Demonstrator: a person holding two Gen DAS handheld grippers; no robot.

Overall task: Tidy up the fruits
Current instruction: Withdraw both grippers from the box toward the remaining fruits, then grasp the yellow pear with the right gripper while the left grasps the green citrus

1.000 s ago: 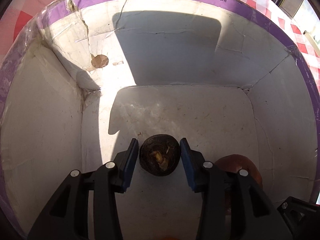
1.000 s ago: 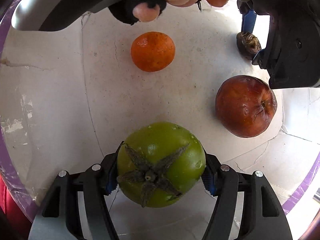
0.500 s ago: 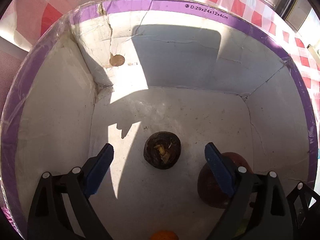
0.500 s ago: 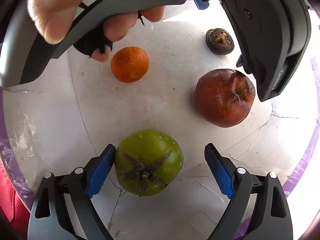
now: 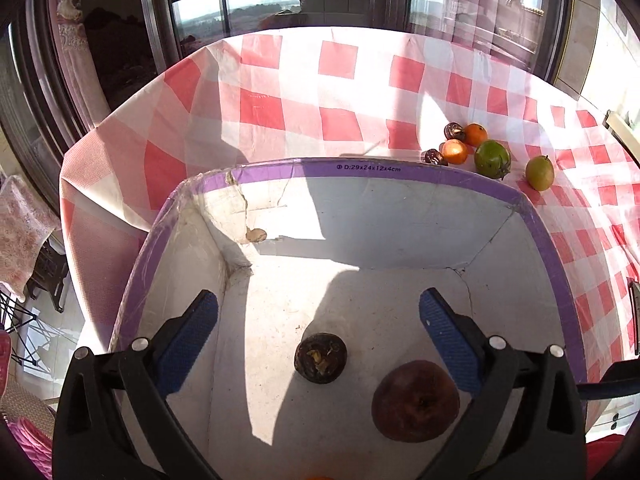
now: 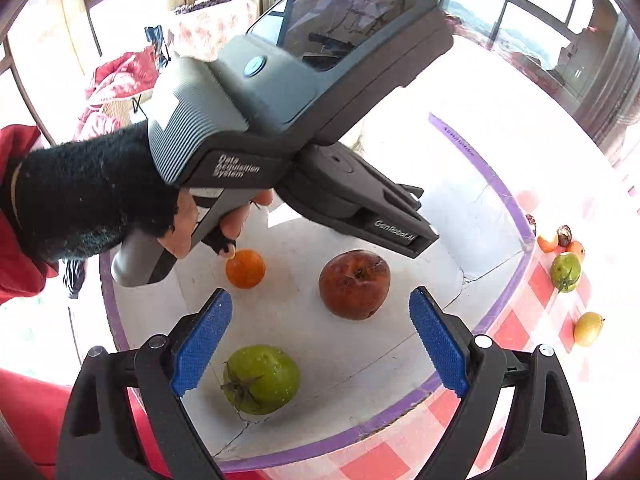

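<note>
A white box with a purple rim (image 5: 400, 169) (image 6: 516, 208) holds several fruits. On its floor lie a small dark fruit (image 5: 320, 356), a wrinkled brown-red apple (image 5: 416, 400) (image 6: 354, 284), an orange (image 6: 245, 268) and a green fruit (image 6: 260, 380) with a dry calyx. My left gripper (image 5: 318, 296) hangs above the dark fruit, its jaws still opening, nothing between them. My right gripper (image 6: 320, 294) is open above the green fruit and holds nothing. The right wrist view shows the left gripper's grey body (image 6: 300, 120) held in a gloved hand (image 6: 92, 196) over the box.
The box sits on a red-and-white checked tablecloth (image 5: 336, 60). Beyond its far right corner lie loose fruits: two oranges (image 5: 454, 151), a green fruit (image 5: 492, 159) (image 6: 565, 271), a yellow-green fruit (image 5: 539, 173) (image 6: 587, 328) and two small dark ones (image 5: 454, 131). Windows stand behind the table.
Both grippers opened and rose out of the box. The left let go of the dark fruit, the right let go of the green fruit; both fruits now lie on the box floor.
</note>
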